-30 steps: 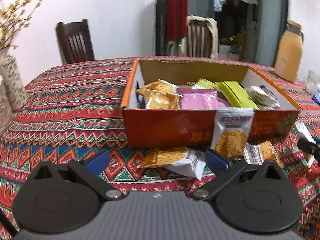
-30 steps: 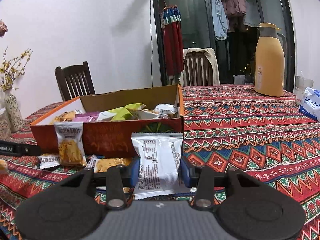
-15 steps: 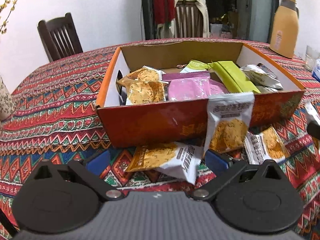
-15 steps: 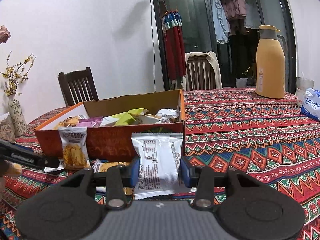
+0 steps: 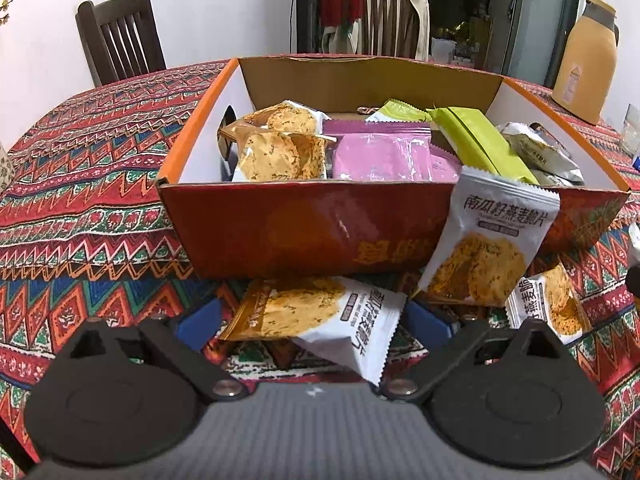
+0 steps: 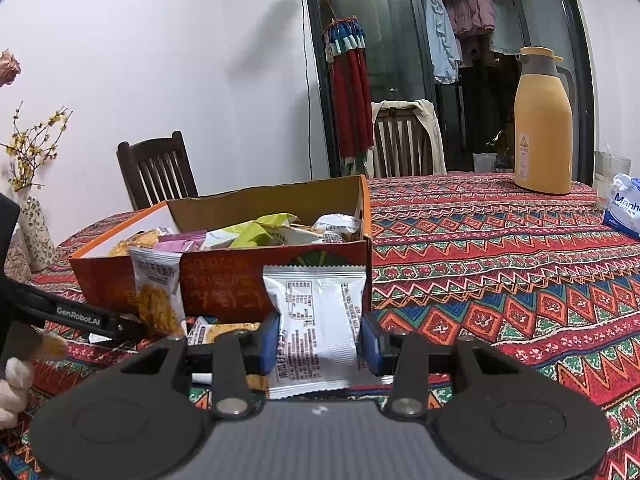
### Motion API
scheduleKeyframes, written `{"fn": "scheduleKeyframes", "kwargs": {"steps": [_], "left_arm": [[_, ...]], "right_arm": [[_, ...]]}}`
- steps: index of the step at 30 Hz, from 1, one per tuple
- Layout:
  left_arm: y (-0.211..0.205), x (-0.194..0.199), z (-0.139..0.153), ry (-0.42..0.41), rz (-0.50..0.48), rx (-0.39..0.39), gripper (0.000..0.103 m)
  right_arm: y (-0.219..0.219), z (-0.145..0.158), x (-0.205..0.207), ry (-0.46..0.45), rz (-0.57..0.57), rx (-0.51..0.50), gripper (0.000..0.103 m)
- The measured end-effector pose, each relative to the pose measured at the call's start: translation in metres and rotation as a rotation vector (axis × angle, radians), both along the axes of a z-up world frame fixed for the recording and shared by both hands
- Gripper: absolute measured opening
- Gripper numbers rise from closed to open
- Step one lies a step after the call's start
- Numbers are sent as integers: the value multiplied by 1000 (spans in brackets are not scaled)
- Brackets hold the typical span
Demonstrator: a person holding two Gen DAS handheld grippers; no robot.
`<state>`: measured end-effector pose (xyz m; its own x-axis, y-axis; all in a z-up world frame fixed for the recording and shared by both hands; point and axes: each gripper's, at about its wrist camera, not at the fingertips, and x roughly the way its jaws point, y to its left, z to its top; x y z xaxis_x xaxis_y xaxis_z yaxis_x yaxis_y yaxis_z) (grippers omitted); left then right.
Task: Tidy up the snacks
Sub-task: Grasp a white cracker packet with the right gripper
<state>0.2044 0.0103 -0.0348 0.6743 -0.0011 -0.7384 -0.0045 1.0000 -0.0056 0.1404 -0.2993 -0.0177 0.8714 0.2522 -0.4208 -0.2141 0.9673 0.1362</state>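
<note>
Left wrist: left tool (image 5: 312, 322) wide around a packet (image 5: 316, 316) against the box (image 5: 304, 228); right tool (image 6: 319, 342) grips a pouch (image 6: 316, 320).

Box wall (image 5: 304, 228) and leaning packet (image 5: 486, 248) block ahead.

We see a table under a red patterned tablecloth (image 6: 500, 264). On it sit an orange cardboard box (image 5: 304, 228) mid-frame, loose oat-crisp packets (image 5: 316, 316) below, and a yellow thermos (image 6: 542, 124) upper right.
</note>
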Motion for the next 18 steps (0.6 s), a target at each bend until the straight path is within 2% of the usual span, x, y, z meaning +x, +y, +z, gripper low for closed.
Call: {"fn": "scheduleKeyframes", "kwargs": {"steps": [4,15,18], "left_arm": [[-2,-1,-1,-14,-6,8,95],[-10,-1,-1,-21,14,24,92],[-11,-1,0,-24,7,23,86]], "right_arm": [[-1,0,0,0,-2,2,41],[-4,0,-1,-3,14,22,41],[-4,1,-2,-8,16,24,41]]}}
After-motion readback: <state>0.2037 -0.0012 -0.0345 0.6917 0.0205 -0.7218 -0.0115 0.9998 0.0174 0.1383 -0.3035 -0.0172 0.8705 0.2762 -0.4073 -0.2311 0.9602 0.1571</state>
